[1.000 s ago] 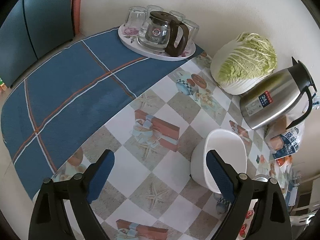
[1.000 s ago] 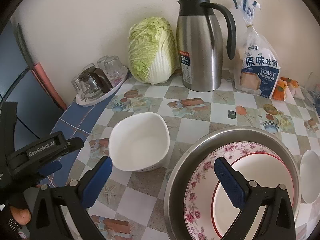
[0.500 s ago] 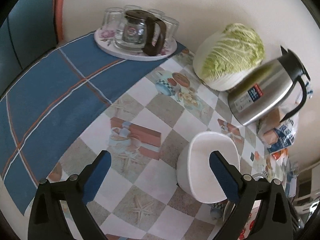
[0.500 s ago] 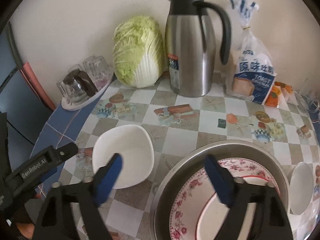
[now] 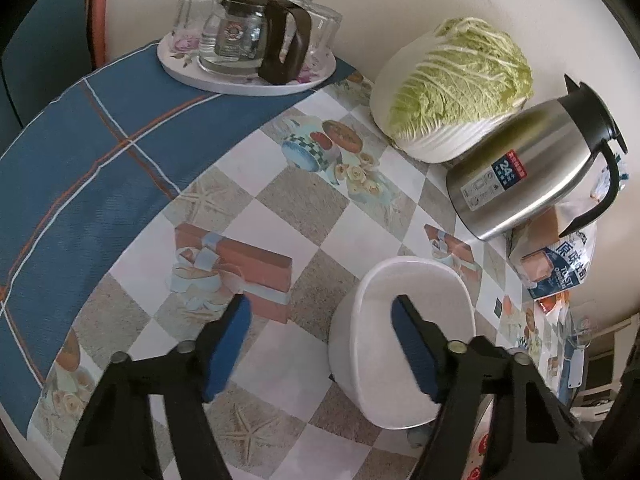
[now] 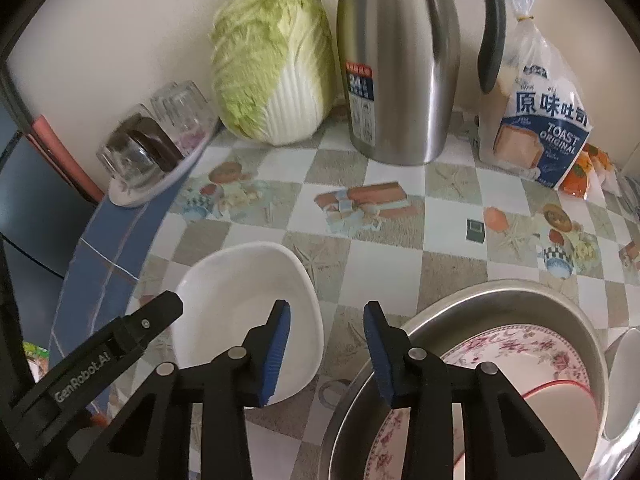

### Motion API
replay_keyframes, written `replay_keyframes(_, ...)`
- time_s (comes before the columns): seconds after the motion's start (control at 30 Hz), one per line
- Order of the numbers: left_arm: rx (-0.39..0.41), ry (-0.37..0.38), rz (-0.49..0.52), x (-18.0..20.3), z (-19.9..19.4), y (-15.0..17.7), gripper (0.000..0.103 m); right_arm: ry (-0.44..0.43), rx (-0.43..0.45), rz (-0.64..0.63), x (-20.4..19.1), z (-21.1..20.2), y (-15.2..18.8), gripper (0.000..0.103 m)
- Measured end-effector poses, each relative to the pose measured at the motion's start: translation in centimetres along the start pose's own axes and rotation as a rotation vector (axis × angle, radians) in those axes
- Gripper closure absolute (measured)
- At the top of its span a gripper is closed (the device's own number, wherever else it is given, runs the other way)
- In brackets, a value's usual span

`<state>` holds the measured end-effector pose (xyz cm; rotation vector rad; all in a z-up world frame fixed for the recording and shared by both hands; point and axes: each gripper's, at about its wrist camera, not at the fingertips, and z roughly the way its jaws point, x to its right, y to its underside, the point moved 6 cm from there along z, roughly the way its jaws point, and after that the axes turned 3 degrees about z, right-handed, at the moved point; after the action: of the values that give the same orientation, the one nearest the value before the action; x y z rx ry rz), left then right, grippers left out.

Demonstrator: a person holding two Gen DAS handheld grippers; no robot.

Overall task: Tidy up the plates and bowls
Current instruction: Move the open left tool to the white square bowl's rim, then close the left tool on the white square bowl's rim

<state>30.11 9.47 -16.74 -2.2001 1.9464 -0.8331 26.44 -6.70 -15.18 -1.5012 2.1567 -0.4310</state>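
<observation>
Floral plate [image 6: 516, 350] cut by bottom edge; glasses [image 6: 176, 110] blurred.

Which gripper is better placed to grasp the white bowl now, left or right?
Left. The left gripper is open with the near rim of the white bowl between its fingers. The right gripper hangs beside the bowl.

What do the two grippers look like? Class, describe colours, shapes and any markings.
Both the left gripper and the right gripper have matte black, angular frames with silver round pivot bolts. Their fingers carry blue ribbed pads. White "GenRobot.AI" lettering marks the left gripper's side in the right wrist view. No cables or sleeves show.
</observation>
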Motion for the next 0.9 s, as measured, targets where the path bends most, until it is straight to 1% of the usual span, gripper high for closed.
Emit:
replay_keyframes(0.07, -0.01, 0.008, 0.006, 0.4, 0.4, 0.1, 0.036, -0.011, -0.018, 0.006, -0.2, 0.6, 0.2, 0.068)
replay_keyframes(0.1, -0.016, 0.012, 0.011, 0.6, 0.6, 0.2, 0.037, -0.012, -0.027, 0.006, -0.3, 1.0, 0.3, 0.068)
replay_keyframes(0.13, -0.023, 0.016, 0.019, 0.8, 0.8, 0.3, 0.04, -0.011, -0.034, 0.0, -0.4, 1.4, 0.4, 0.069)
replay_keyframes(0.17, -0.028, 0.019, 0.026, 1.0, 1.0, 0.4, 0.044, -0.01, -0.038, -0.006, -0.6, 1.6, 0.5, 0.073)
replay_keyframes(0.23, -0.041, 0.019, 0.039, 1.3, 1.5, 0.6, 0.049, -0.01, -0.059, -0.013, -0.7, 2.4, 0.8, 0.074)
replay_keyframes(0.33, -0.064, 0.024, 0.046, 1.5, 2.4, 1.0, 0.057, -0.007, -0.083, -0.003, -0.5, 3.3, 1.3, 0.079)
replay_keyframes(0.4, -0.08, 0.026, 0.054, 1.7, 2.9, 1.3, 0.064, 0.002, -0.086, -0.005, -0.4, 3.7, 1.5, 0.083)
replay_keyframes(0.43, -0.083, 0.028, 0.047, 1.7, 3.1, 1.3, 0.068, 0.005, -0.083, -0.01, -0.5, 3.7, 1.5, 0.083)
replay_keyframes(0.47, -0.088, 0.027, 0.044, 1.6, 3.2, 1.4, 0.071, 0.0, -0.087, -0.01, -0.5, 3.7, 1.5, 0.087)
replay_keyframes(0.5, -0.093, 0.024, 0.041, 1.5, 3.4, 1.5, 0.074, -0.007, -0.092, -0.004, -0.5, 3.8, 1.5, 0.088)
replay_keyframes(0.53, -0.099, 0.024, 0.035, 1.4, 3.5, 1.6, 0.085, -0.012, -0.094, -0.003, -0.6, 3.9, 1.5, 0.088)
replay_keyframes(0.57, -0.1, 0.029, 0.03, 1.3, 3.5, 1.6, 0.091, -0.01, -0.094, -0.009, -0.7, 3.9, 1.5, 0.087)
replay_keyframes(0.77, -0.092, 0.021, 0.056, 1.5, 2.6, 1.5, 0.091, -0.026, -0.091, -0.023, -1.1, 3.5, 1.6, 0.087)
replay_keyframes(0.9, -0.064, 0.023, 0.099, 2.5, 0.9, 1.1, 0.091, -0.034, -0.058, -0.033, -1.3, 2.2, 1.4, 0.087)
